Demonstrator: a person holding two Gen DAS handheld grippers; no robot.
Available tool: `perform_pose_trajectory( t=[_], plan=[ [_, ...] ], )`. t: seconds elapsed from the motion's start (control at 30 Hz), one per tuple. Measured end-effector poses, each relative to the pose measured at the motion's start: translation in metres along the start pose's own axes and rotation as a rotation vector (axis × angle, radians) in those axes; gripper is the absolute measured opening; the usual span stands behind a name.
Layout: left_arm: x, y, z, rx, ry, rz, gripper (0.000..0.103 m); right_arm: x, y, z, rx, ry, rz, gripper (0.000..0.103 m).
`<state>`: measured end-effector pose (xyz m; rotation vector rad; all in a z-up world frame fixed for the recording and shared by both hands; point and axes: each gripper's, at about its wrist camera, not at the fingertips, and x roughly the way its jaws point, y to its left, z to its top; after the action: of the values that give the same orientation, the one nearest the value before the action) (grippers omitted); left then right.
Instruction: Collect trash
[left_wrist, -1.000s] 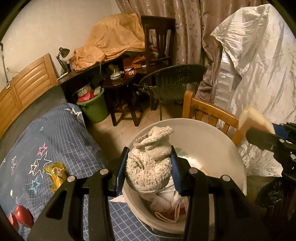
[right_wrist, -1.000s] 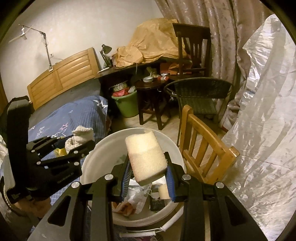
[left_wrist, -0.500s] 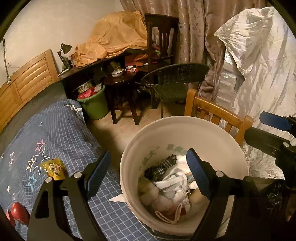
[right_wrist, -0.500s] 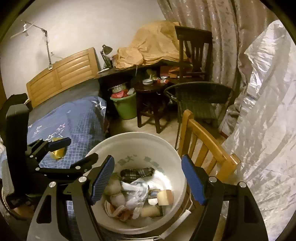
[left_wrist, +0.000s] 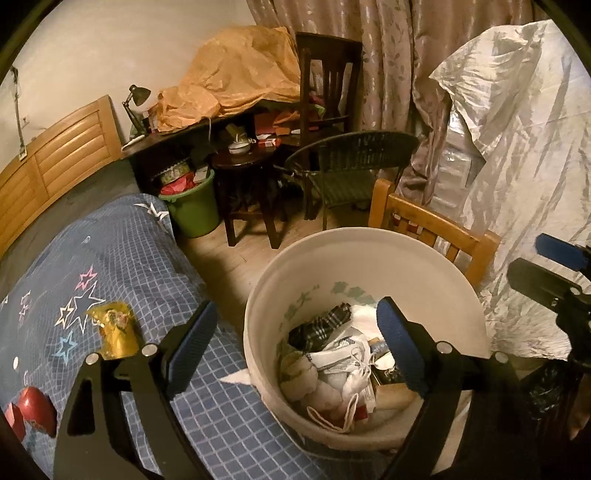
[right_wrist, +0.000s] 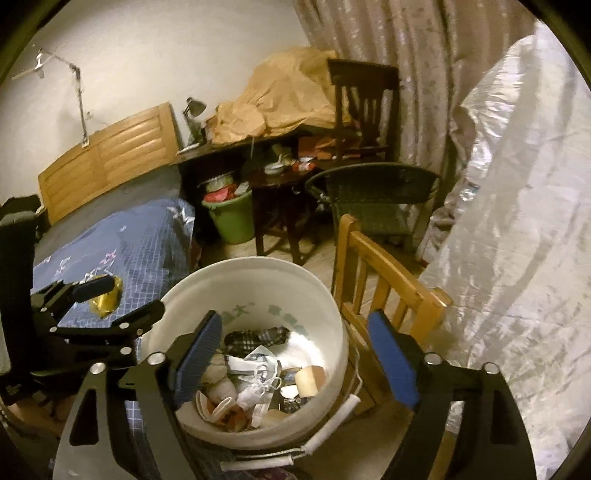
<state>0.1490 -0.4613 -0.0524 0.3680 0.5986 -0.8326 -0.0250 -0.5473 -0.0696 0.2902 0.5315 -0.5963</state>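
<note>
**Releasing over the bucket, then going back for the rest**

Hovering above the white bucket (left_wrist: 364, 258), both tongs have just been opening and now stand wide with nothing between the jaws. The left gripper (left_wrist: 295, 343) straddles the bucket's near-left rim; the right gripper (right_wrist: 295, 347) hangs over its mouth. The knitted wad (right_wrist: 218, 373) and the foam block (right_wrist: 308, 380) lie inside on the heap of bags and wrappers.

To finish this step well, lift both grippers straight up before swinging away, so no pad catches the rim or the bag handles on top.

On the blue bedcover (left_wrist: 92, 258) to the left, 2 likely targets remain: a gold wrapper (left_wrist: 114, 332) near the left gripper and a red object (left_wrist: 35, 411) at the near-left edge. Take the wrapper first, jaws set across its narrow side, and keep the right gripper clear of the wooden chair (right_wrist: 391, 291) just beside the bucket.
</note>
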Motion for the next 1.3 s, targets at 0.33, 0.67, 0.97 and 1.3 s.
perform_pose_trajectory(
  t=[0.33,0.67,0.97,1.3],
  plan=[
    [-0.032,0.002,-0.026,-0.006,-0.046,-0.005,0.094,-0.048,-0.007,-0.036,0.041,-0.095,-0.052,0.098],
    [-0.042,-0.007,-0.038,0.031,-0.010,-0.115,0.097,-0.070,-0.004,-0.055,0.038,-0.087,-0.101,0.098],
    [-0.044,-0.016,-0.047,0.042,-0.012,-0.184,0.097,-0.086,-0.022,-0.061,0.071,-0.101,-0.124,0.098],
    [-0.051,-0.010,-0.047,0.037,0.014,-0.177,0.097,-0.085,-0.023,-0.060,0.076,-0.098,-0.123,0.098]
  ],
)
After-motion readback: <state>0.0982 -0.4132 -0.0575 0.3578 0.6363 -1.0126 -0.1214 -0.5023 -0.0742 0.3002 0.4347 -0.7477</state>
